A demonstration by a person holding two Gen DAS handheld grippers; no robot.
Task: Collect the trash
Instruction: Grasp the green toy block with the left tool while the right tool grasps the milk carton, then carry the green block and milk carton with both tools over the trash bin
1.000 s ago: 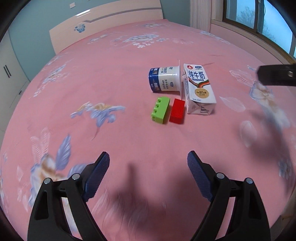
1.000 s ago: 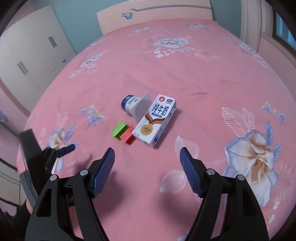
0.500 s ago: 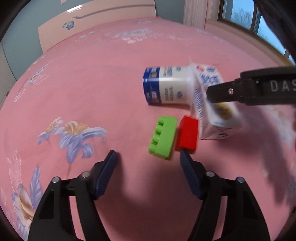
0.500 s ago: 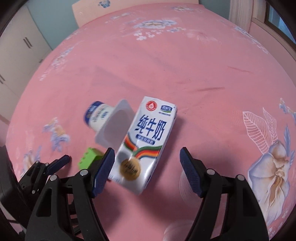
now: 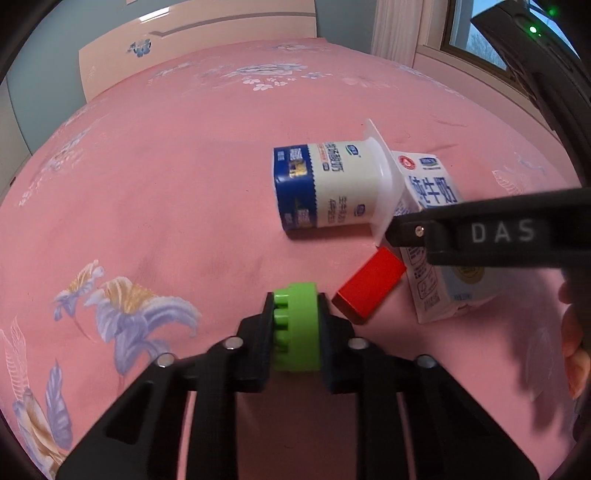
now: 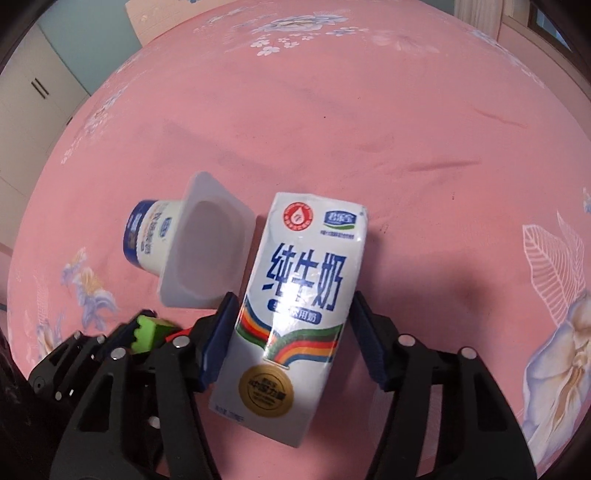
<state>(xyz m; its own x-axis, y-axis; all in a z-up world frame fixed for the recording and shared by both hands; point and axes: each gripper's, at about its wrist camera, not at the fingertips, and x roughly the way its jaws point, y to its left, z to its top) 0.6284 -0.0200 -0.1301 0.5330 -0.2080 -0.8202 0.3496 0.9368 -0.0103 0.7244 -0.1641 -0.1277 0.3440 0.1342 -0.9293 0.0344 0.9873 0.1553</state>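
Observation:
My left gripper (image 5: 295, 325) is shut on a green toy brick (image 5: 296, 328) low over the pink bedspread; the brick also shows in the right wrist view (image 6: 149, 332). A red brick (image 5: 369, 290) lies just to its right. My right gripper (image 6: 291, 332) straddles a white milk carton (image 6: 295, 306) lying flat, its pads (image 6: 218, 339) close to the carton's sides with a small gap on the right. An empty yogurt cup (image 6: 192, 243) lies on its side against the carton, also seen in the left wrist view (image 5: 332, 192).
The pink floral bedspread (image 5: 147, 166) fills both views. A headboard (image 5: 199, 48) stands at the far end, a window (image 5: 480, 33) at the right, and a wardrobe (image 6: 33, 85) at the left.
My left gripper moved forward and shut on the green brick. My right gripper moved down and forward until it straddles the milk carton, and its jaws narrowed.

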